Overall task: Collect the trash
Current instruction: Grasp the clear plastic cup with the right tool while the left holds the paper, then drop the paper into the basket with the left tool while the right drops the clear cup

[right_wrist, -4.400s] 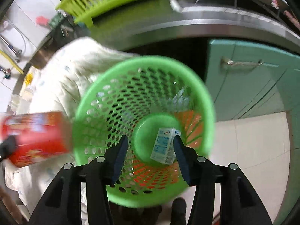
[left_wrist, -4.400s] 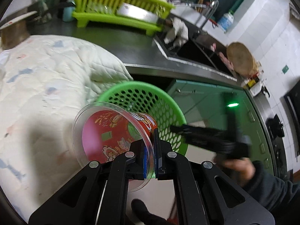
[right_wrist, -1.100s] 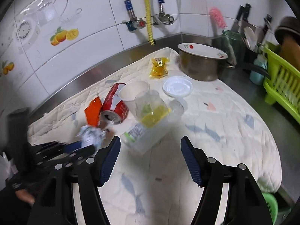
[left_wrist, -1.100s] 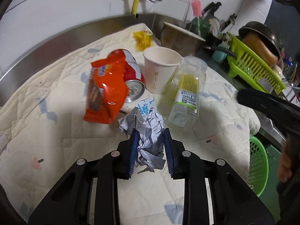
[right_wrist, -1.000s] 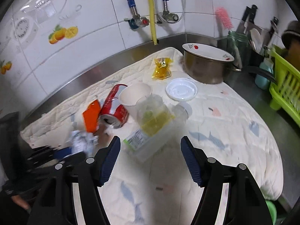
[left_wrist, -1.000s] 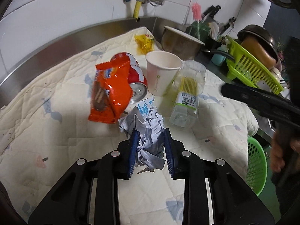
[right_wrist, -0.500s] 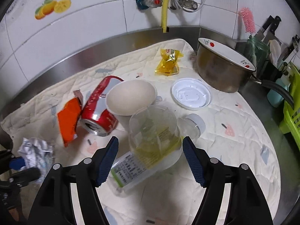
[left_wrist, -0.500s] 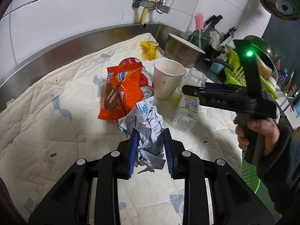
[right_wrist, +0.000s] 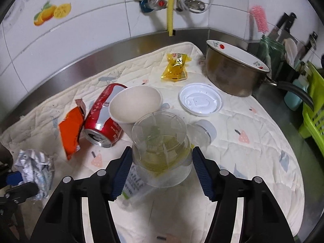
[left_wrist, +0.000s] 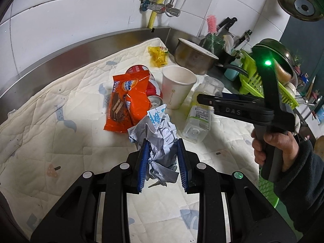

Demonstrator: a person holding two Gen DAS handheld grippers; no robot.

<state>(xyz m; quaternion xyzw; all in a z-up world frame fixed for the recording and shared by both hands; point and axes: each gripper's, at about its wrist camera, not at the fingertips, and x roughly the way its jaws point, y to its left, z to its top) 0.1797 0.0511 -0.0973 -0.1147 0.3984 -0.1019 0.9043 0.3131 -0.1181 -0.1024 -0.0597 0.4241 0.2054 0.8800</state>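
Observation:
My left gripper point(left_wrist: 162, 162) is shut on a crumpled grey-white paper ball point(left_wrist: 160, 139), held over the quilted cloth; the ball also shows at the left edge of the right wrist view point(right_wrist: 34, 168). My right gripper point(right_wrist: 162, 168) is open, its jaws on either side of a clear plastic bottle point(right_wrist: 162, 147) with a yellow label, not touching it. In the left wrist view the right gripper point(left_wrist: 204, 100) hovers over that bottle point(left_wrist: 199, 115). An orange snack wrapper point(left_wrist: 127, 105), a red can point(right_wrist: 103, 117), a white paper cup point(right_wrist: 134, 105), a white lid point(right_wrist: 200, 101) and a yellow wrapper point(right_wrist: 176, 66) lie on the cloth.
A metal pot point(right_wrist: 232, 68) stands at the back right by a green dish rack point(left_wrist: 263, 83). The green trash basket point(left_wrist: 267, 186) peeks out below the counter edge at the right. A steel backsplash and tiled wall with pipes point(right_wrist: 172, 6) bound the cloth behind.
My right gripper has moved down and in over the clear bottle, which now sits between its open jaws. My left gripper still holds the paper ball and has drawn back slightly.

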